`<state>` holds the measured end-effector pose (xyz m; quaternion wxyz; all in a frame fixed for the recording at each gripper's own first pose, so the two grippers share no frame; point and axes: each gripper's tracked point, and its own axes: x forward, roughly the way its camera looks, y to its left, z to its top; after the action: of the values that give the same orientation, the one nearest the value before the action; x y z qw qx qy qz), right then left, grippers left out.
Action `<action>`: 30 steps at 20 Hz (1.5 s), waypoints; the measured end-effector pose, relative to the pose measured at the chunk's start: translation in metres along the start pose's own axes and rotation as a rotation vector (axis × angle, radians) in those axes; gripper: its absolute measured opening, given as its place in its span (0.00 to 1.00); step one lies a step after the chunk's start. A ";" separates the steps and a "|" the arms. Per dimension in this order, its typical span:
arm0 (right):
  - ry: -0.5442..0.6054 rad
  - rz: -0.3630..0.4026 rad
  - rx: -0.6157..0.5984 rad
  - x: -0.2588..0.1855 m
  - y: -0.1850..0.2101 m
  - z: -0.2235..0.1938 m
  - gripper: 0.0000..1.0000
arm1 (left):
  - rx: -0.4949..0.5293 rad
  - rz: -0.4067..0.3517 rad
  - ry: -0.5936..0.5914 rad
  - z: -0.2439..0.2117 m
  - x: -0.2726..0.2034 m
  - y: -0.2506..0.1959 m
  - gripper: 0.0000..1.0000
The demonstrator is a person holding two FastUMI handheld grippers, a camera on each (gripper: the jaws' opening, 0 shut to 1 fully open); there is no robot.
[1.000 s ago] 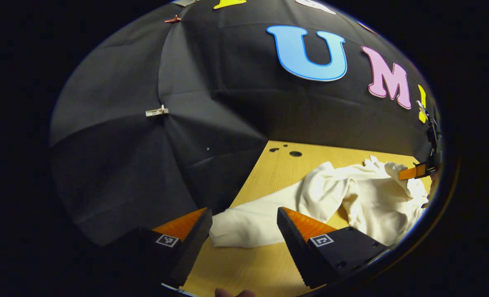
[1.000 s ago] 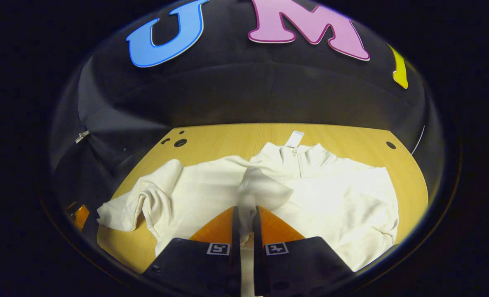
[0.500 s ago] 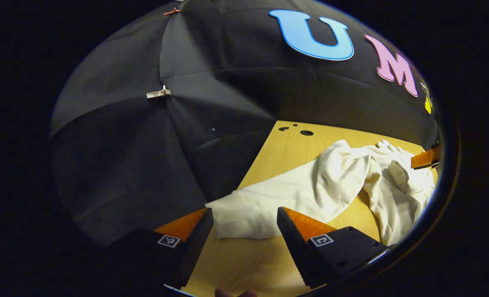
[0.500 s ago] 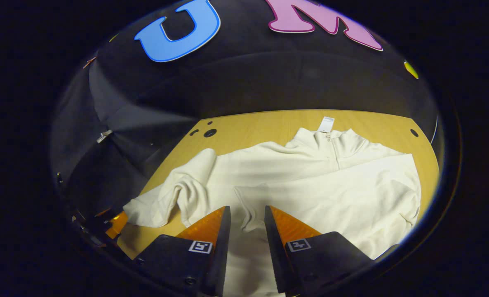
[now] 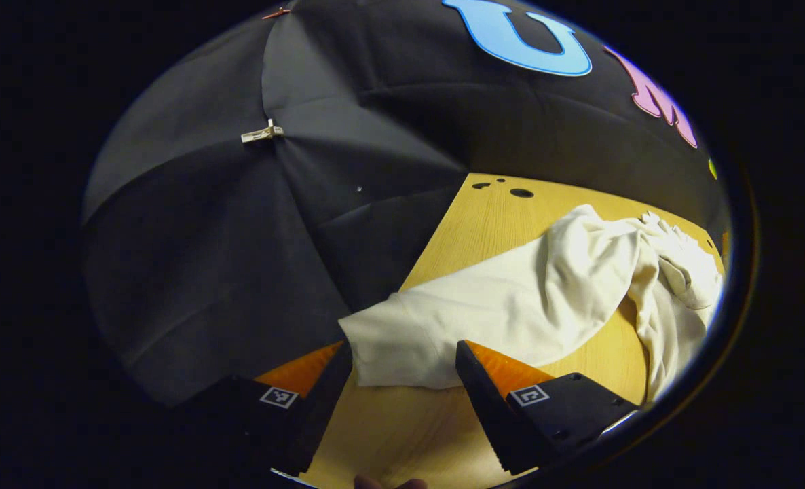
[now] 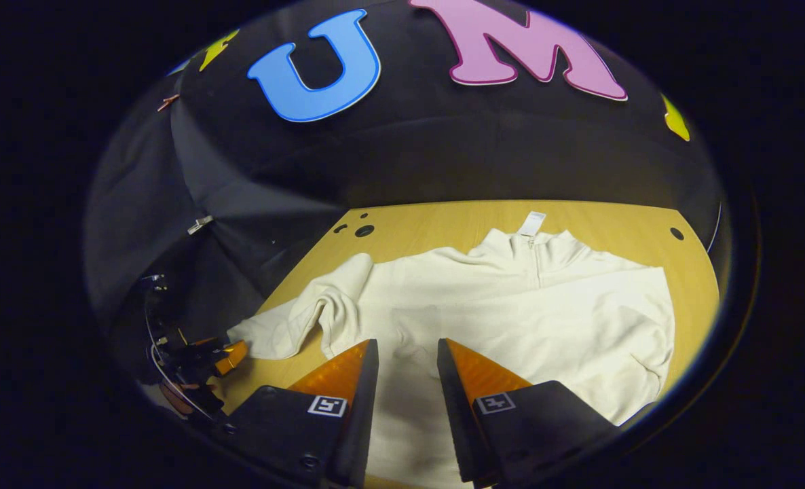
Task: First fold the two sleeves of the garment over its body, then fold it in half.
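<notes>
- The left gripper (image 5: pixel 402 370) sits at the bottom centre of the left gripper view, its two fingers spread wide apart and gripping nothing.
- A fingertip of the person's hand (image 5: pixel 387 483) peeks in at the very bottom edge of that view.
- The right gripper (image 6: pixel 407 367) sits at the bottom centre of the right gripper view, fingers parted with a clear gap.
- At the lower left of the right gripper view, the left gripper (image 6: pixel 229 356) appears far off, with the hand holding it just below.

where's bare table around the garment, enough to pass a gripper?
Free: strip between collar and booth wall; corner by the holes; wood before the left gripper, short of the sleeve cuff. Crowded: centre, covered by the garment.
</notes>
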<state>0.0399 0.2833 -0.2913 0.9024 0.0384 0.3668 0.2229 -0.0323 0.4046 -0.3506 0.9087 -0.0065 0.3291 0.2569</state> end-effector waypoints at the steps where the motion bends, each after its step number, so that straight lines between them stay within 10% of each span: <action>1: -0.008 -0.009 0.004 -0.009 -0.007 0.001 0.54 | 0.001 -0.002 0.012 -0.003 0.001 -0.001 0.97; 7: -0.030 -0.070 0.065 -0.057 -0.040 -0.013 0.54 | -0.014 -0.061 0.053 -0.010 0.005 -0.018 0.90; 12: -0.053 -0.127 0.103 -0.090 -0.067 -0.019 0.54 | 0.023 -0.110 0.052 -0.006 0.003 -0.032 0.19; 30: -0.149 -0.350 0.174 -0.173 -0.183 -0.009 0.54 | 0.114 -0.394 -0.140 0.136 -0.087 -0.201 0.14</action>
<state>-0.0071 0.0434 -0.2293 0.9452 0.0685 0.3180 0.0268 0.0864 0.2145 -0.2229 0.9608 -0.0015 0.2716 0.0554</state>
